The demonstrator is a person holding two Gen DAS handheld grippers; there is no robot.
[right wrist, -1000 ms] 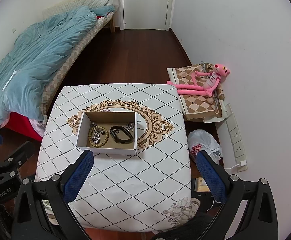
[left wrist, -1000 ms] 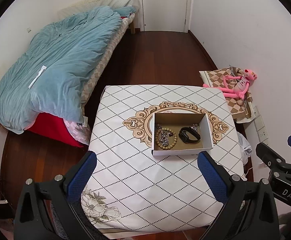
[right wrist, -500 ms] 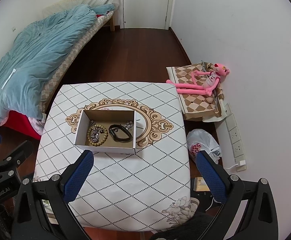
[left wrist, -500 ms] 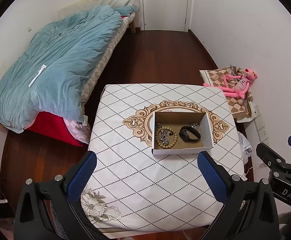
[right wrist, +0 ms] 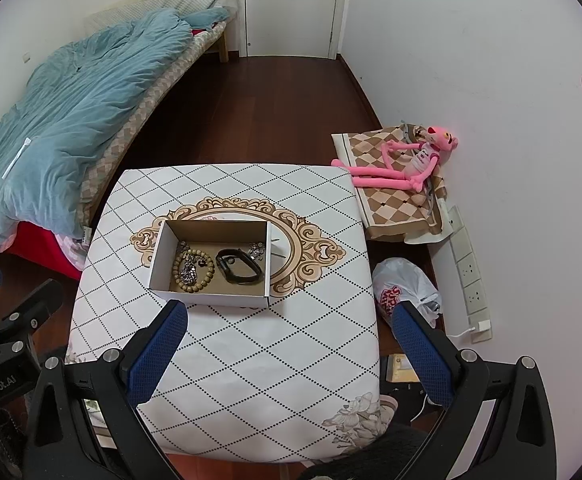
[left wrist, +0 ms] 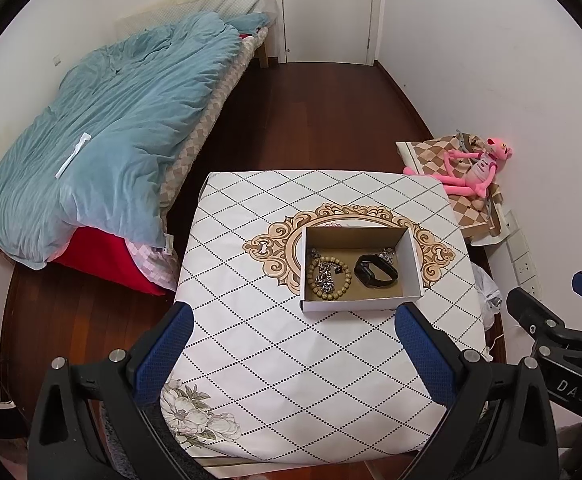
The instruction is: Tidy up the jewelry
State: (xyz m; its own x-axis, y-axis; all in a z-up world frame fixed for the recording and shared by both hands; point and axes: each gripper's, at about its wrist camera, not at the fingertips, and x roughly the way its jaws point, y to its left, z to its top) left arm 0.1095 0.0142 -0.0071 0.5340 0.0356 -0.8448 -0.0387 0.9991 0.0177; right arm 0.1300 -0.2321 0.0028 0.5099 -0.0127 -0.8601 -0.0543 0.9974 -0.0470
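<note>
Both grippers hang high over the table (left wrist: 251, 344), jaws apart and empty
Bead bracelet (left wrist: 328, 278), chain and black band (left wrist: 375, 276) sit inside the box (left wrist: 355, 304) at centre frame; left gripper (left wrist: 293, 354) and right gripper (right wrist: 287, 350) should descend straight, singling one piece

The box (left wrist: 361, 304) near wall hides part of its floor; the small silver pieces (right wrist: 257, 249) stay indistinct.
</note>
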